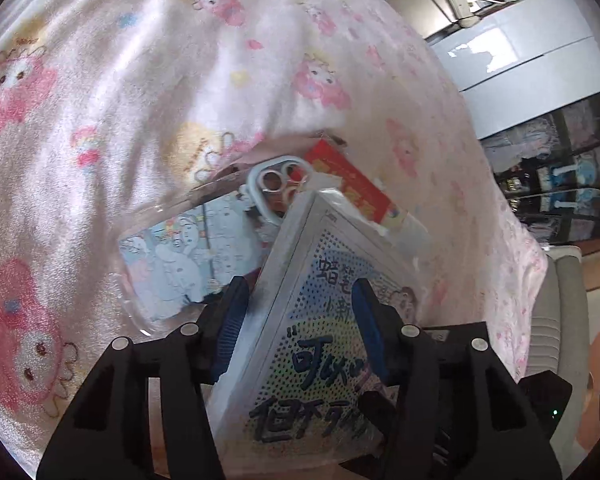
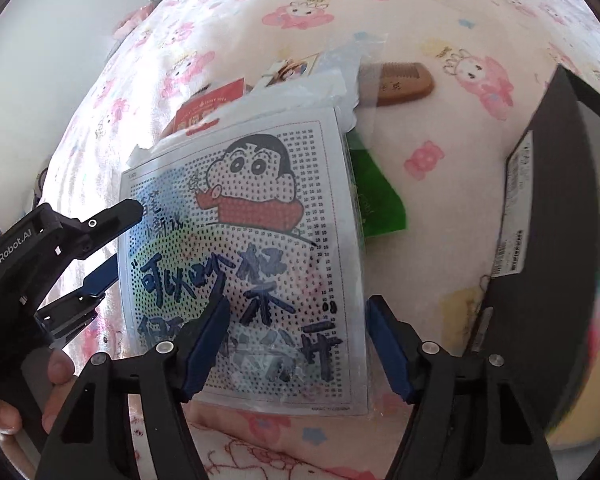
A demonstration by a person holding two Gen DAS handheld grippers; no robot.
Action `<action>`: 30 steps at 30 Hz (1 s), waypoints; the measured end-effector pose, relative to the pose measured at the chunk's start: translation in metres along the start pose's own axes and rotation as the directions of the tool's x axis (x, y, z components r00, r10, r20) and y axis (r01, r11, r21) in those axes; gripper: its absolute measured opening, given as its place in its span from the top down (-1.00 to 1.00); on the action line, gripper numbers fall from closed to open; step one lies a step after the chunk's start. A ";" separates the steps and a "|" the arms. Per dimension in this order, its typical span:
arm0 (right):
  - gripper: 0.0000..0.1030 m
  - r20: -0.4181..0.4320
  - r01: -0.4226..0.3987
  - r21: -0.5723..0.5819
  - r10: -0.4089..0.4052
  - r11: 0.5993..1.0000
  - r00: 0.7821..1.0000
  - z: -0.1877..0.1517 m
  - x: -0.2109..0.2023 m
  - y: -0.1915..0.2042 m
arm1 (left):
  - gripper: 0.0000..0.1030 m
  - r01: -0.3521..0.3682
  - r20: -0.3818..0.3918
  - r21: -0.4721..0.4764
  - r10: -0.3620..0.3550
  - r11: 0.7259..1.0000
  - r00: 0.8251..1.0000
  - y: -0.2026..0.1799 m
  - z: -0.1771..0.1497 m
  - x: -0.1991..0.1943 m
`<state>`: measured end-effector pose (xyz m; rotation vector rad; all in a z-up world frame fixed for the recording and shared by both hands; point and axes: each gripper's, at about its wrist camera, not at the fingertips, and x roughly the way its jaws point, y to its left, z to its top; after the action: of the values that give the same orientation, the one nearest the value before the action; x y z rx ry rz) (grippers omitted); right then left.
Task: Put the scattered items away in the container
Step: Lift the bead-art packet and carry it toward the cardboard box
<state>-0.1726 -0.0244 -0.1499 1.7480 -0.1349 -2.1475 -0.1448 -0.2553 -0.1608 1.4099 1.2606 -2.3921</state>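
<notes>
A flat cartoon-printed packet [image 2: 244,248] lies on a pile of small items on the bed. My left gripper [image 2: 124,240] is at its left edge, jaws apart above and below that edge, pads not pressing. In the left wrist view the packet [image 1: 312,344] fills the gap of the left gripper [image 1: 300,320]. My right gripper [image 2: 296,350] hovers open over the packet's near end. A black box [image 2: 540,208] stands at the right. Under the packet lie a red packet [image 2: 212,108], a green packet [image 2: 376,196] and a phone case [image 1: 278,188].
A wooden comb [image 2: 400,82] and a small photo card [image 2: 292,70] lie beyond the pile. A clear bag with a cartoon card [image 1: 172,264] sits left of the packet. A pink cartoon blanket [image 2: 440,16] covers the bed. A hand [image 2: 56,372] holds the left gripper.
</notes>
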 end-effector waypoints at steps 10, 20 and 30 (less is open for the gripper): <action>-0.24 0.150 -0.021 0.004 0.020 1.000 0.988 -0.003 -0.082 -0.003 | -0.04 0.117 0.033 0.157 -0.123 0.981 0.992 -0.031 -0.014 -0.024; -0.23 0.193 -0.127 0.142 0.098 0.982 0.976 -0.039 -0.128 -0.074 | 0.04 0.296 -0.114 0.311 -0.274 0.903 0.955 -0.073 -0.044 -0.026; -0.23 0.350 -0.043 0.170 -0.020 0.985 0.936 -0.061 -0.171 -0.102 | 0.04 0.294 -0.181 0.395 -0.240 0.870 0.954 -0.120 -0.087 -0.025</action>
<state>-0.1087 0.1376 -0.0358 1.4235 -0.4382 -2.4860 -0.1249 -0.1243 -0.0891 1.6065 1.0690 -2.9460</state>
